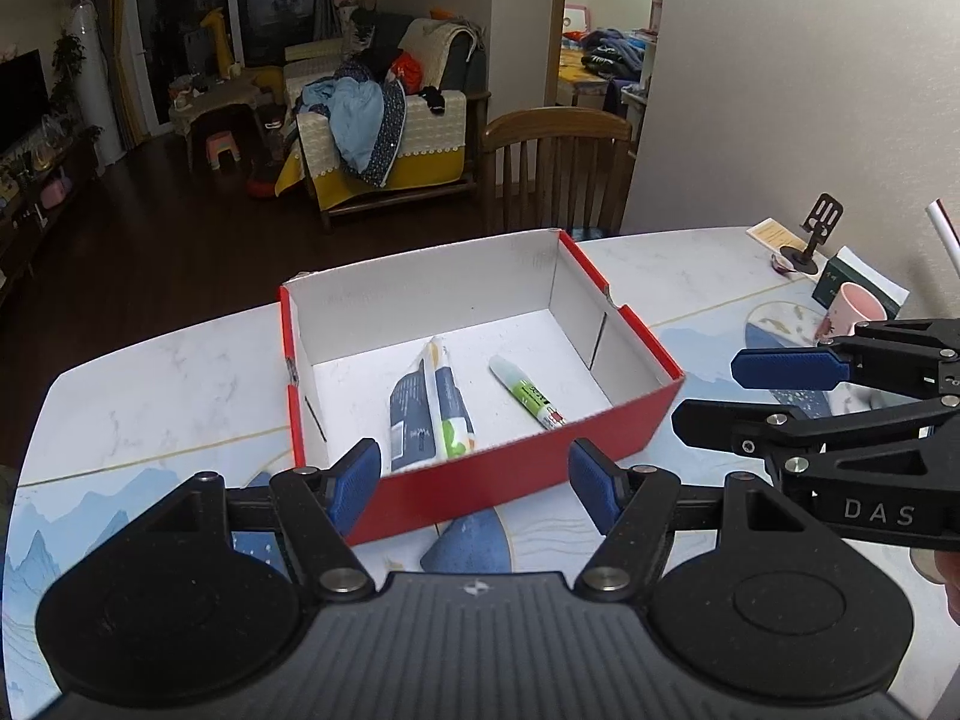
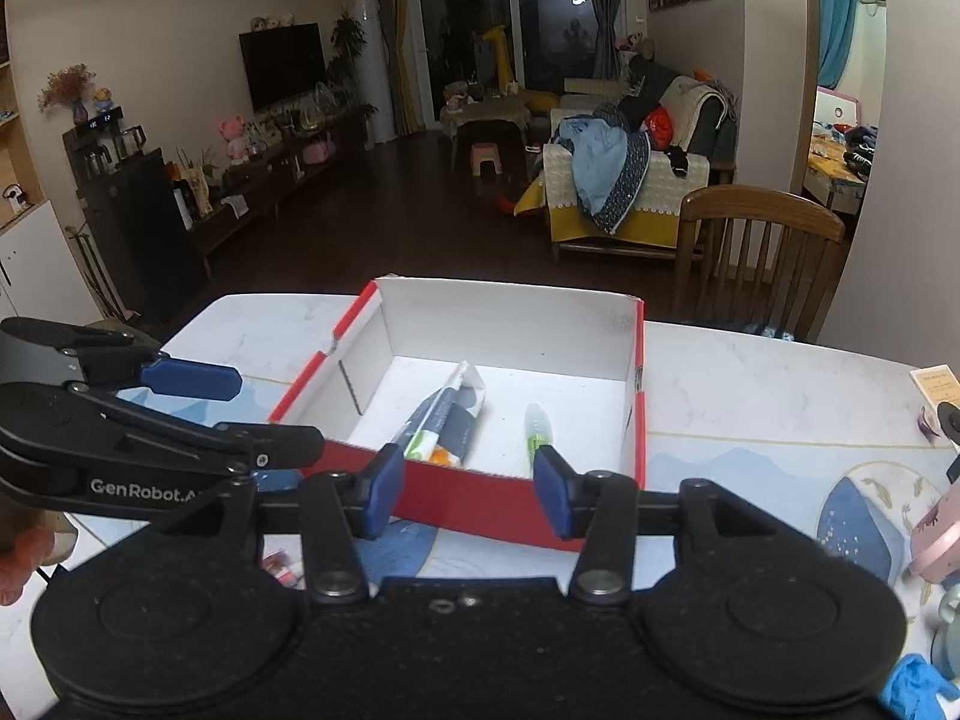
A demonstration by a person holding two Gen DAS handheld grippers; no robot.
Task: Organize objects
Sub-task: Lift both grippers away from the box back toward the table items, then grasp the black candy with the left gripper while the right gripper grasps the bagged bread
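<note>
A red cardboard box [image 1: 516, 468] with a white inside stands on the table and holds a flattened blue-and-white tube [image 1: 429, 408] and a green-and-white pen-like tube [image 1: 528, 393]. The box [image 2: 480, 498], the tube [image 2: 447, 414] and the pen [image 2: 537, 426] also show in the right wrist view. My left gripper [image 1: 474, 483] is open and empty, just short of the box's near wall. My right gripper [image 2: 471, 489] is open and empty at the same wall. It shows in the left wrist view [image 1: 708, 390] to the right of the box.
A pink cup [image 1: 849, 312], a black phone stand [image 1: 810, 234] and a card [image 1: 774, 237] sit at the table's right. A wooden chair [image 1: 555, 174] stands behind the table. A blue object [image 2: 915, 684] and a small wrapper [image 2: 285, 570] lie near me.
</note>
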